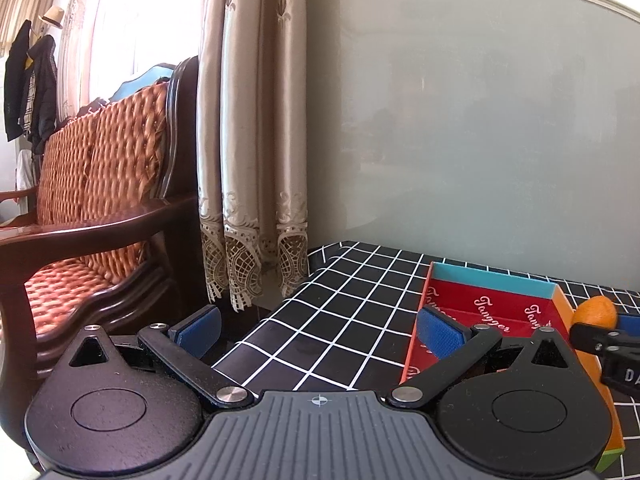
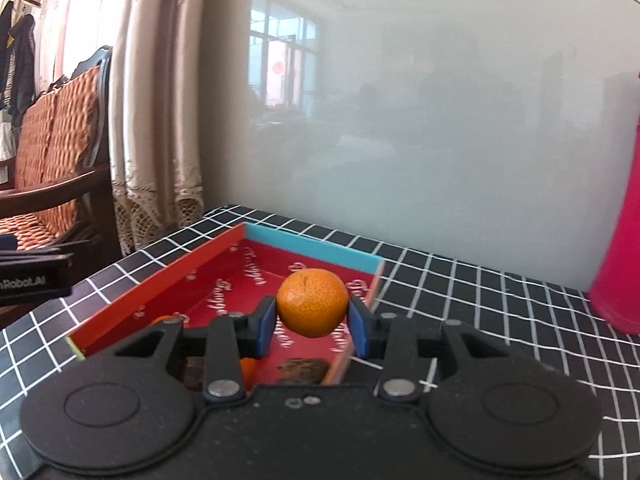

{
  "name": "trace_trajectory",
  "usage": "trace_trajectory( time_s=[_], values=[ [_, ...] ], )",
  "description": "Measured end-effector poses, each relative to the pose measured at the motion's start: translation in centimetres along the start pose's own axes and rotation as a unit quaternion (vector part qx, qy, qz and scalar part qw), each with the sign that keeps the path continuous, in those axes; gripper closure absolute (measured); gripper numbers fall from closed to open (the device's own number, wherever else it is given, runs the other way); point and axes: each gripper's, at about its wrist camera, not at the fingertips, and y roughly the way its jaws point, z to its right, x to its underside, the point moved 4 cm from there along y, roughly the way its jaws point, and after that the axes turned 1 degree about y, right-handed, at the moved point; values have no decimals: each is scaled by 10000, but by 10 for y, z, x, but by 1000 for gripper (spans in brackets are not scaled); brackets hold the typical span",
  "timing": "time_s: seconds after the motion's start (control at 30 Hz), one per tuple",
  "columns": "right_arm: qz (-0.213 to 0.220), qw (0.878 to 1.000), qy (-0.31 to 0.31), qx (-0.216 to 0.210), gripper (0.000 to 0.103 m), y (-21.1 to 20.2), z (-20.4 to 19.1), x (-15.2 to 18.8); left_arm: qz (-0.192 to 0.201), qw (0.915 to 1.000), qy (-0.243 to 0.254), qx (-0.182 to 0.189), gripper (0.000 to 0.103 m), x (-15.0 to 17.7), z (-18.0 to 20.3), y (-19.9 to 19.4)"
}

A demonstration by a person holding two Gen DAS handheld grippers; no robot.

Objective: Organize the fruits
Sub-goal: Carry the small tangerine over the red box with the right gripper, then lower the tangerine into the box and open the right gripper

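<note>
Here the right gripper (image 2: pixel 313 320) is clamped on an orange (image 2: pixel 313 303), one blue pad (image 2: pixel 267 326) pressed to each side of the fruit, which hangs above the red tray (image 2: pixel 160 280) near its right wall. The tray sits on a table (image 2: pixel 460 280) covered in a black cloth with white grid lines, its far wall light blue and its floor printed with script lettering. Low in the tray, partly hidden behind the gripper body, lie two smaller orange fruits (image 2: pixel 248 370) and a dark brown item (image 2: pixel 302 369) too blurred to name. A tall pink bottle (image 2: pixel 620 240) stands on the table well to the right of the tray.

The left gripper (image 1: pixel 320 330) has its fingers wide apart with nothing between them, held over the table's left edge beside the tray (image 1: pixel 496 308).

The left camera alone shows the orange (image 1: pixel 596 311) from the side, above the tray's right rim, with the other gripper's dark finger just below it. It also takes in more of the wooden chair with orange cushions (image 1: pixel 100 184) and the beige curtain (image 1: pixel 252 140) at the table's left. The right camera alone shows the bottle and a window reflected in the grey panel (image 2: pixel 400 120) behind the table.
</note>
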Motion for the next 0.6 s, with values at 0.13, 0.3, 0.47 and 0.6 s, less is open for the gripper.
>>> trace_trajectory(
  time_s=[0.13,0.3,0.47,0.6],
  values=[
    [-50,10000,-12,-73,66,5,-7,2,-4,10000,32,5,0,0,-1,1],
    [-80,9999,-32,-110,66,9,-14,4,-14,10000,35,-5,0,0,-3,1],
    [-83,9999,-73,-109,65,9,-17,4,-23,10000,19,-4,0,0,-6,0],
    [-100,9999,-86,-77,65,8,-16,4,-47,10000,24,14,0,2,-4,0]
  ],
)
